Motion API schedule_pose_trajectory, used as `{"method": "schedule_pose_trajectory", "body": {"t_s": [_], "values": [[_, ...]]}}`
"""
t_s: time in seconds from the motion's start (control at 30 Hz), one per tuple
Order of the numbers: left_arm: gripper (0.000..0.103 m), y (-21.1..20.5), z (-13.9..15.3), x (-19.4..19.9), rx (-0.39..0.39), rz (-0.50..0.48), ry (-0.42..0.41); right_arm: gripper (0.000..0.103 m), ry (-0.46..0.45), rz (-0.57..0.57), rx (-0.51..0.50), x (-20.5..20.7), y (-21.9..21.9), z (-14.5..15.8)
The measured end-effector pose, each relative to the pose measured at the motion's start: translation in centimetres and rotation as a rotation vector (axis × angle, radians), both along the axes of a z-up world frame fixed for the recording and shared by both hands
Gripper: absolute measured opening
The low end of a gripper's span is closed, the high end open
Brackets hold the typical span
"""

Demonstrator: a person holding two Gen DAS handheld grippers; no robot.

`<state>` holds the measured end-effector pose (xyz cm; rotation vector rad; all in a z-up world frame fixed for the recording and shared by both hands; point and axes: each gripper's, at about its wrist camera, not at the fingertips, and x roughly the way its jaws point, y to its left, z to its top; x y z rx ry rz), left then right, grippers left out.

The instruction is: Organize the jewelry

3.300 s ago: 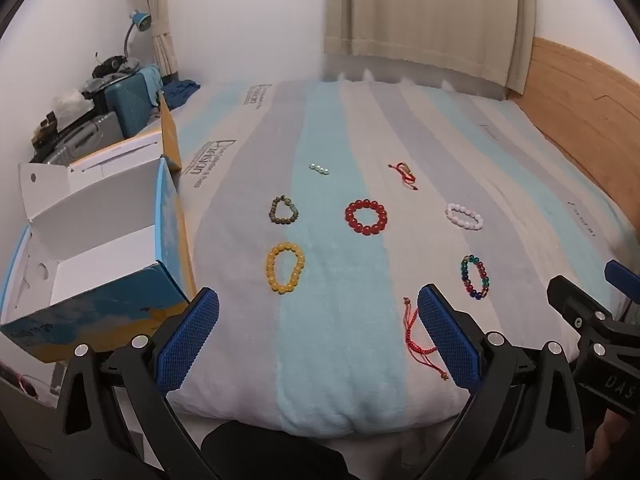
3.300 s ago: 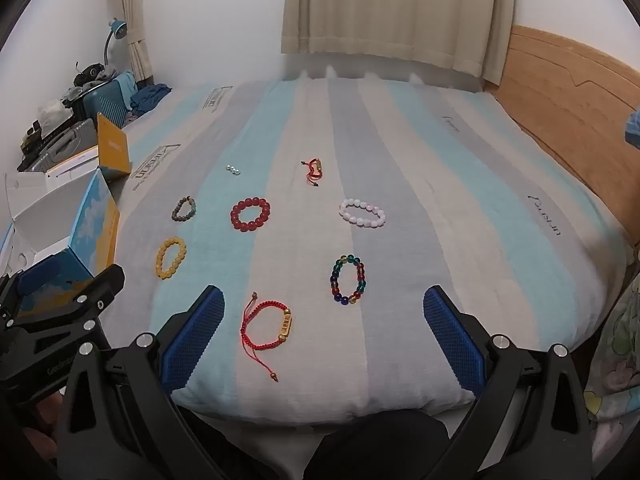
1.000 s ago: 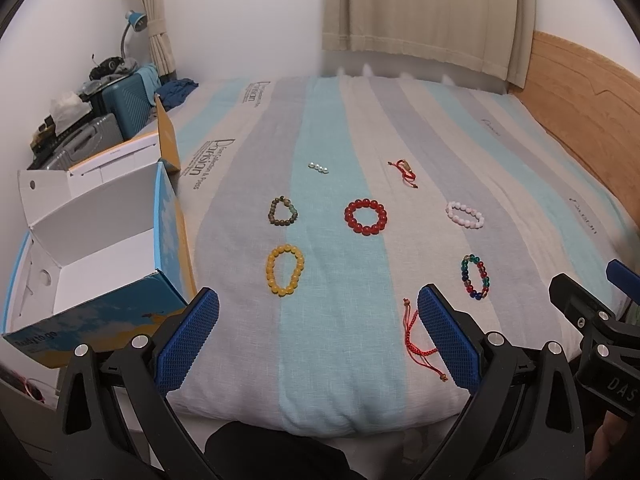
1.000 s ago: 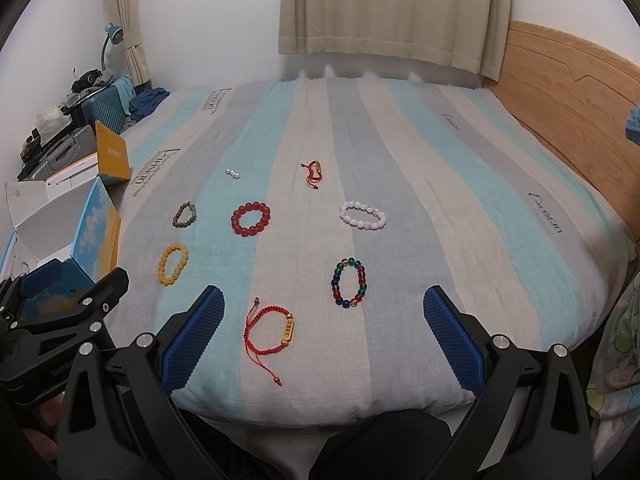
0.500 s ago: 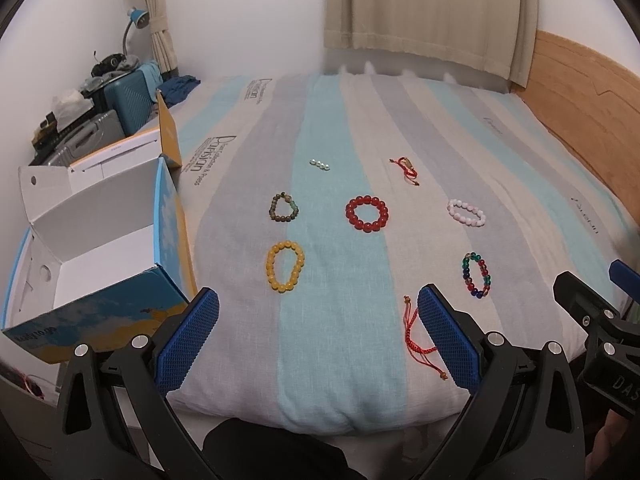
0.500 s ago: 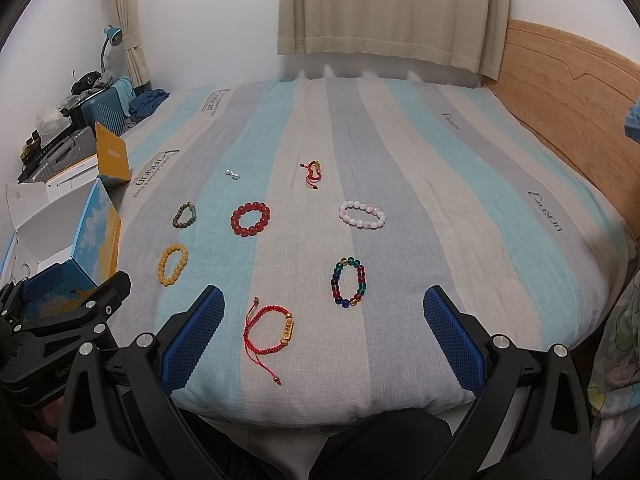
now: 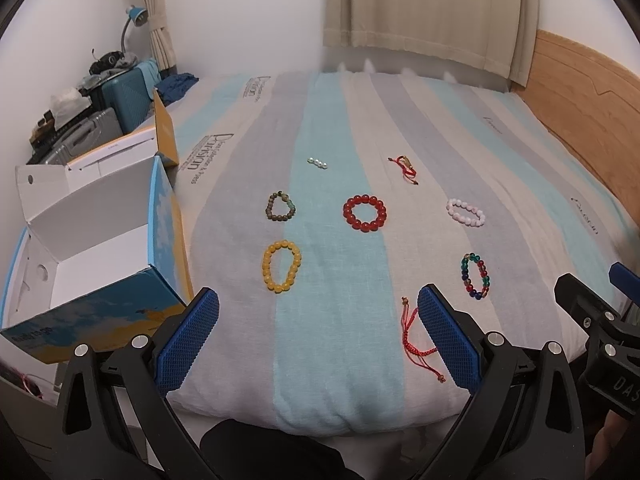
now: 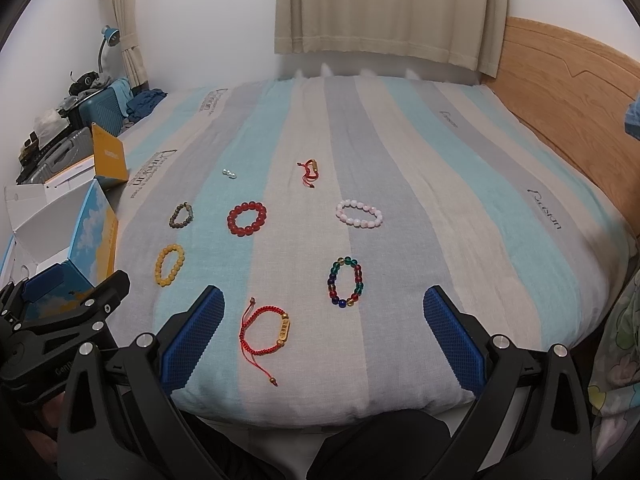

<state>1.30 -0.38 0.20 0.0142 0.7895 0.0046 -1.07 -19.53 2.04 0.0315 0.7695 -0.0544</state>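
Both grippers, left (image 7: pixel 318 340) and right (image 8: pixel 324 338), gape empty at bed edge (image 8: pixel 320 408).

The bed cover (image 8: pixel 400 240) is matt woven cloth. The headboard (image 8: pixel 560 92) is smooth wood (satin sheen). The red bead bracelet (image 8: pixel 247 218) looks glossy.

The bedspread (image 8: pixel 400 160) wore long stripes of pale aqua, grey and beige with dark lettering. On it lay a yellow bead bracelet (image 8: pixel 169 264), a deep red bead bracelet (image 8: pixel 247 218), a pale pink bead bracelet (image 8: pixel 358 213), a multicoloured glass-bead bracelet (image 8: pixel 346 282) and a red braided cord bracelet (image 8: pixel 264 332) with a gold tag. Left of the bedspread stood a blue-and-yellow cardboard box (image 7: pixel 120 308) with a white inside.
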Motion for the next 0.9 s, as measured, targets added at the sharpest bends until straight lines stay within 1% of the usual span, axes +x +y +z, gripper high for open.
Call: {"method": "schedule_pose_trajectory", "body": {"t_s": [0.17,0.27,0.37,0.47,0.6,0.7,0.73,0.9], "values": [[0.097,0.0,0.2,0.6,-0.007,-0.005,0.003,0.096,0.004,-0.003,0.003,0.5,0.0,-0.1],[0.097,-0.1,0.4,1.5,0.005,-0.013,0.011,0.096,0.008,-0.004,-0.004,1.3,-0.3,0.1],[0.097,0.1,0.5,3.1,0.005,-0.027,0.037,0.096,0.013,-0.005,-0.014,2.6,-0.9,0.5],[0.097,0.6,0.1,5.1,-0.008,-0.04,0.081,0.096,0.025,-0.003,-0.019,4.0,-1.6,0.5],[0.097,1.1,-0.7,7.1,0.001,-0.053,0.11,0.096,0.055,-0.004,-0.019,5.9,-2.8,-0.2],[0.097,1.3,-1.7,8.6,-0.007,-0.076,0.128,0.096,0.09,0.001,-0.019,7.5,-3.5,-1.4],[0.097,1.5,-2.4,9.2,-0.02,-0.089,0.14,0.096,0.108,0.005,-0.019,8.1,-3.7,-2.1],[0.097,2.3,-4.8,11.1,-0.03,-0.101,0.176,0.096,0.181,0.014,-0.019,10.2,-4.8,-5.6]]}}
